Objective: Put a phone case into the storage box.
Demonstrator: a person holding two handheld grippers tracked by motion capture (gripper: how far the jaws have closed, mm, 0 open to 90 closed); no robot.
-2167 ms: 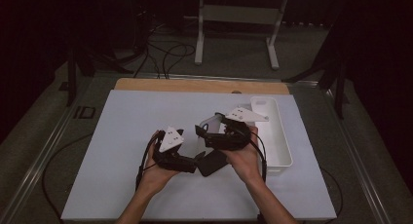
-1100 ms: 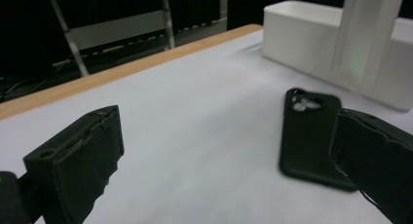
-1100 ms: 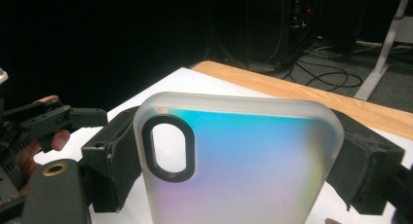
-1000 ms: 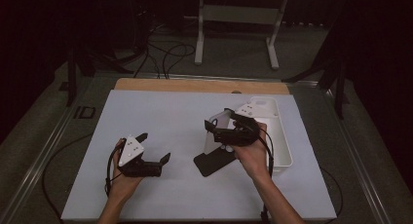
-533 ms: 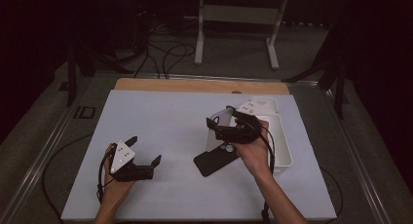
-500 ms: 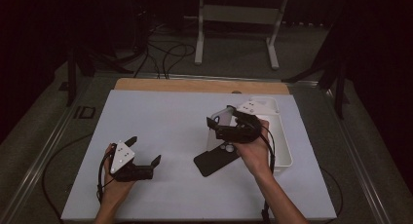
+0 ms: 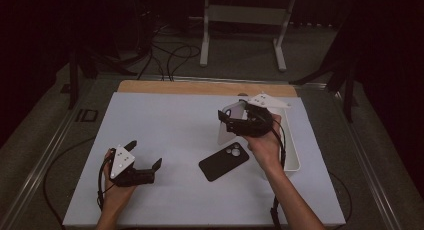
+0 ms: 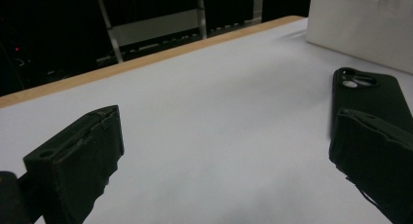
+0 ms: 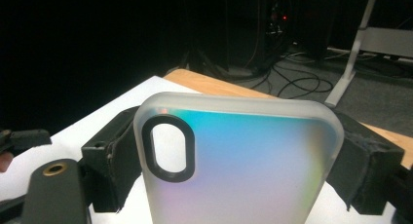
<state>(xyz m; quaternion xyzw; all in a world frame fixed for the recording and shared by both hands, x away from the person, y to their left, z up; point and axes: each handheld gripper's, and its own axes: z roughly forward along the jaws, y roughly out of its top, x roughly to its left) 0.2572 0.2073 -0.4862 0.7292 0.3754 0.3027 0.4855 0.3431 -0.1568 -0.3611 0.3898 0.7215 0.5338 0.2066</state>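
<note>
Your right gripper (image 7: 226,121) is up above the right half of the white table (image 7: 165,125), and its jaws are clamped on the two side edges of a frosted, see-through phone case (image 9: 238,160). In the right gripper view the case stands upright between the black pads, with its oval camera opening at the upper left and a faint rainbow sheen across its back. From the high view the case (image 7: 229,125) hangs just in front of a white tray (image 7: 292,157) that sits at the table's right edge. Below your right hand, a black phone (image 7: 224,161) lies flat on the table, camera side up, touching neither gripper. Your left gripper (image 7: 145,160) is low over the near left part of the table, well apart from the phone, with its jaws spread wide and nothing between them. In the left gripper view the black phone (image 8: 370,95) lies beyond the right-hand jaw, with the white tray (image 8: 360,27) behind it.
</note>
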